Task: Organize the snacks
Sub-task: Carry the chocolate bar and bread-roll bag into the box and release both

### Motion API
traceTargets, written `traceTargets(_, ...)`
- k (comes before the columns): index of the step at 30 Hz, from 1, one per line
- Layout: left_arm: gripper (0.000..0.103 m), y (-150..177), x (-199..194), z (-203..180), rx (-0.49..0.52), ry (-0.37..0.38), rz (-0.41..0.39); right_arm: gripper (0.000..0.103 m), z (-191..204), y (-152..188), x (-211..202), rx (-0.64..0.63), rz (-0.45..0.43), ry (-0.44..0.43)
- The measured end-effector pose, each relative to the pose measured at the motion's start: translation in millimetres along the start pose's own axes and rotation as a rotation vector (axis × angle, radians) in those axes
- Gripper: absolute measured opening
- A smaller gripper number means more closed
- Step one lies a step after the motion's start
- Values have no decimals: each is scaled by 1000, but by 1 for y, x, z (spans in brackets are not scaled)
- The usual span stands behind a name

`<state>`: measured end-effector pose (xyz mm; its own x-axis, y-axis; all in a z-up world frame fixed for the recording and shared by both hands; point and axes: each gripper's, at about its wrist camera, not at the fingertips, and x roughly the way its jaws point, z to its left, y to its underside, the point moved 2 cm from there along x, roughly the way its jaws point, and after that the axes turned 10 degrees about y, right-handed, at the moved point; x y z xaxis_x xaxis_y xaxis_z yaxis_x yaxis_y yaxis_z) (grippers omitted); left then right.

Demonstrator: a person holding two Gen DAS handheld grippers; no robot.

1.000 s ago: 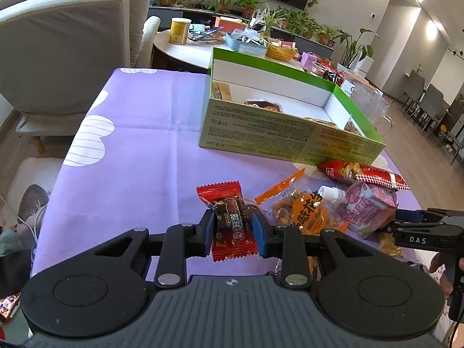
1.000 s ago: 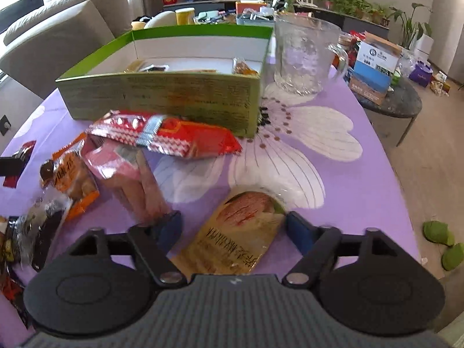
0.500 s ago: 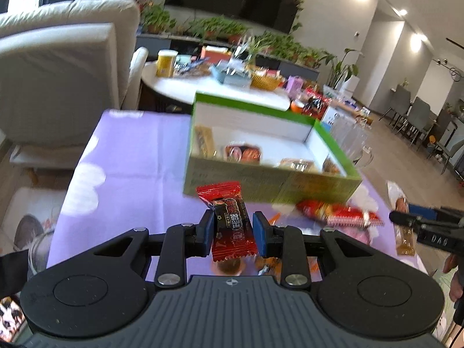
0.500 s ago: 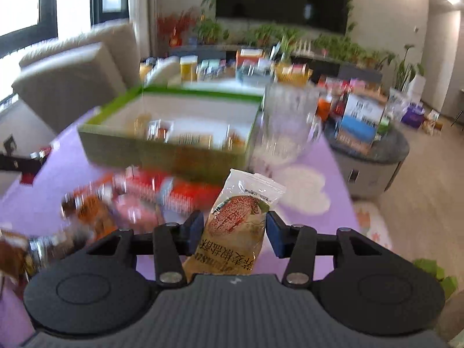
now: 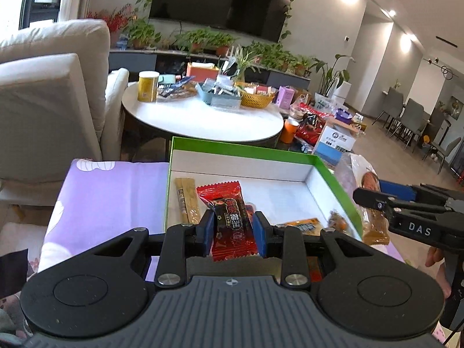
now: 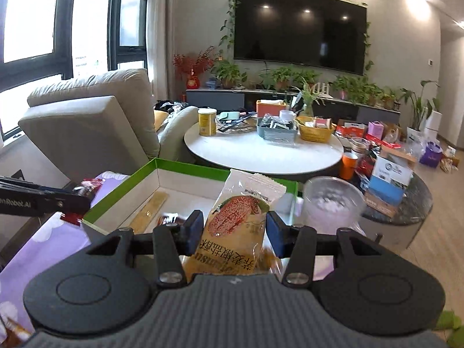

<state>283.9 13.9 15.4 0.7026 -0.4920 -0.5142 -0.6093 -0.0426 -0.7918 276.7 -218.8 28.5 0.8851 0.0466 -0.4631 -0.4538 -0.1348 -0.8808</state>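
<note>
My left gripper (image 5: pixel 233 227) is shut on a red and black candy packet (image 5: pixel 230 220), held up over the near edge of the green-rimmed white box (image 5: pixel 246 150). My right gripper (image 6: pixel 233 230) is shut on a yellow cracker packet (image 6: pixel 236 226) with a clear top, raised at the box's (image 6: pixel 203 169) near right side. That packet (image 5: pixel 369 200) and the right gripper (image 5: pixel 385 200) show at the right of the left wrist view. The left gripper (image 6: pixel 72 203) with its red packet shows at the left of the right wrist view. Inside the box lie a tan stick packet (image 5: pixel 187 201) and other small snacks (image 5: pixel 304 225).
The box stands on a purple cloth (image 5: pixel 116 191) with white flower prints. A clear glass jug (image 6: pixel 332 200) stands right of the box. Beyond are a round white table (image 5: pixel 203 119) crowded with items, a beige armchair (image 5: pixel 49 101), and cartons on a dark side table (image 6: pixel 406 203).
Both grippers rose from the cloth and moved toward the box. The right gripper closed on the cracker packet and lifted it. The left kept hold of the red packet.
</note>
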Motion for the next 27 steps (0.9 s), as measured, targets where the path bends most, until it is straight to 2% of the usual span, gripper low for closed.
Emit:
traceTargets(8,28,-3,47,21,-28,-19,70,56,1,-3,52,10,46,19)
traceTargets(10,39,0,46,22,-20,-19,64,61,4,-1,58,4,59,23)
traceTargets(13,40,5,39,22,-16,-21,53,66,11,2,60,-12,59,28)
traceTargets(18,40,12,12,18,4,-22,40,66,5,10,45,8,78,18)
traceTargets(24,40,31,-23,10,20,-27,34,66,-12,13,10,38,55,35)
traceTargets(27,40,46,-34,3,29,-16,53,70,-21,21,-10,58,52,55)
